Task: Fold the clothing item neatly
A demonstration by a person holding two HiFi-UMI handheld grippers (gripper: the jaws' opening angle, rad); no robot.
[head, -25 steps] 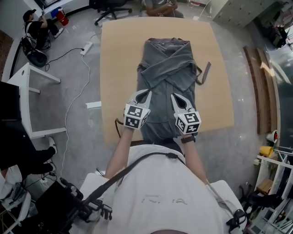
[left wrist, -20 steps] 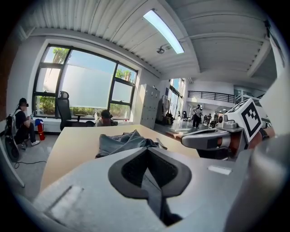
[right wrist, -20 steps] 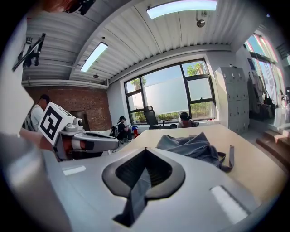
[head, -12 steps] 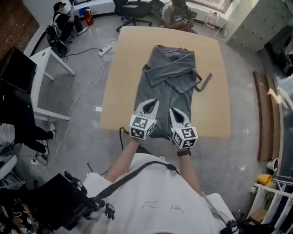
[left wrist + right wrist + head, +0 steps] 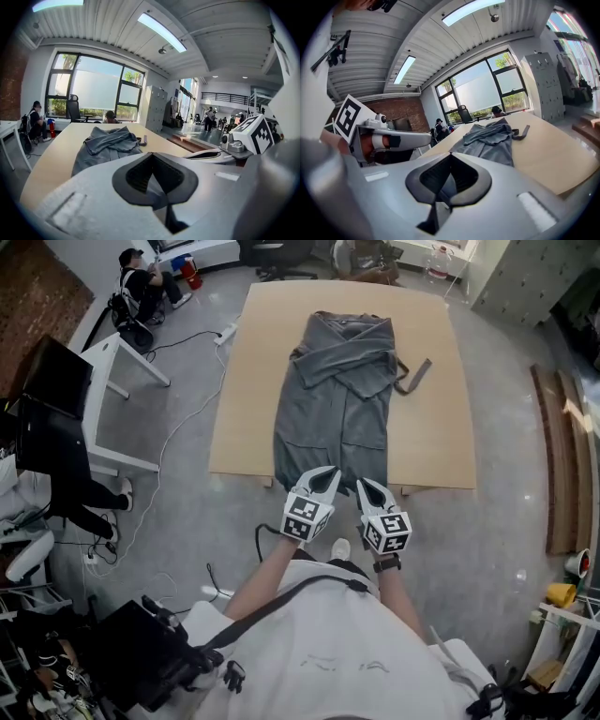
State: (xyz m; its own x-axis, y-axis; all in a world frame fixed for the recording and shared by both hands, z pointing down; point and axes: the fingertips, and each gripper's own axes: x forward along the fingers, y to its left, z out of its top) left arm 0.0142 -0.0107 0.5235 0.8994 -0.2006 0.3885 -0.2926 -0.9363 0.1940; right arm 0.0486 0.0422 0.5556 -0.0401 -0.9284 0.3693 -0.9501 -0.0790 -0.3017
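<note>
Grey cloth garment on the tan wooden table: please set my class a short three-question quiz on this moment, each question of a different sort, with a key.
1. True or false: the grey cloth garment lies wholly on the tan wooden table.
2. What do the fingers of the left gripper and the right gripper pinch? A) a white towel B) the garment's near hem C) nothing
3. Short answer: does the garment's collar end lie at the table's near or far side from the person?

Key: 1 false, its near end reaches past the table's near edge; 2 B; 3 far.
</note>
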